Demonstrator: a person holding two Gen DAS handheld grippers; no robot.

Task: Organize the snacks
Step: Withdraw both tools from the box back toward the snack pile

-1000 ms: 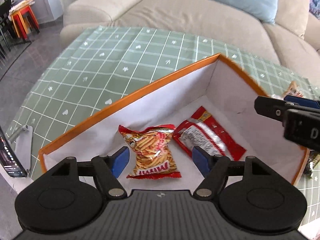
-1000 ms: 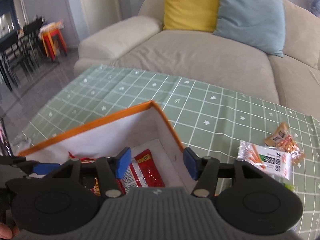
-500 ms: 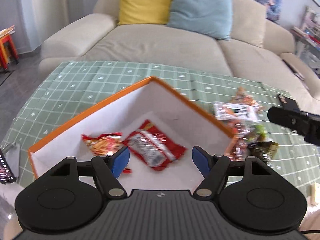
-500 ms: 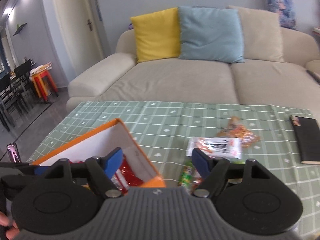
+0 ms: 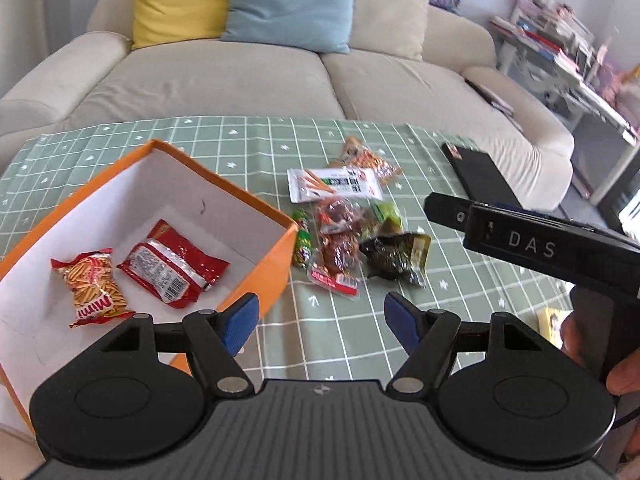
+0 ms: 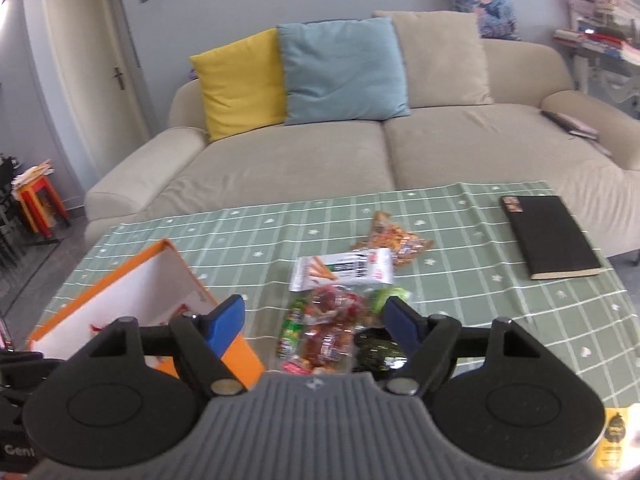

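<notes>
An orange box [image 5: 260, 208] with a white inside stands at the table's left and holds a yellow stick-snack bag [image 5: 94, 286] and a red packet [image 5: 172, 266]. Right of it lies a pile of snacks: a white carrot packet [image 5: 334, 184], an orange bag [image 5: 370, 160], a red clear bag [image 5: 338, 240], a dark packet [image 5: 394, 256] and a green one [image 5: 302, 240]. My left gripper [image 5: 320, 322] is open and empty above the table before the box corner. My right gripper [image 6: 314, 322] is open and empty above the pile [image 6: 332, 328]; it also shows in the left wrist view [image 5: 520, 240].
A black notebook [image 6: 550, 236] lies at the table's right. A beige sofa [image 6: 340, 160] with yellow and blue cushions stands behind the green checked tablecloth [image 6: 460, 280]. A yellow item [image 6: 616, 440] lies at the near right edge. Shelves stand at the far right.
Both grippers have drawn back from over the box and swung right toward the snack pile. Both stay open and empty. The two packets in the box lie as before.
</notes>
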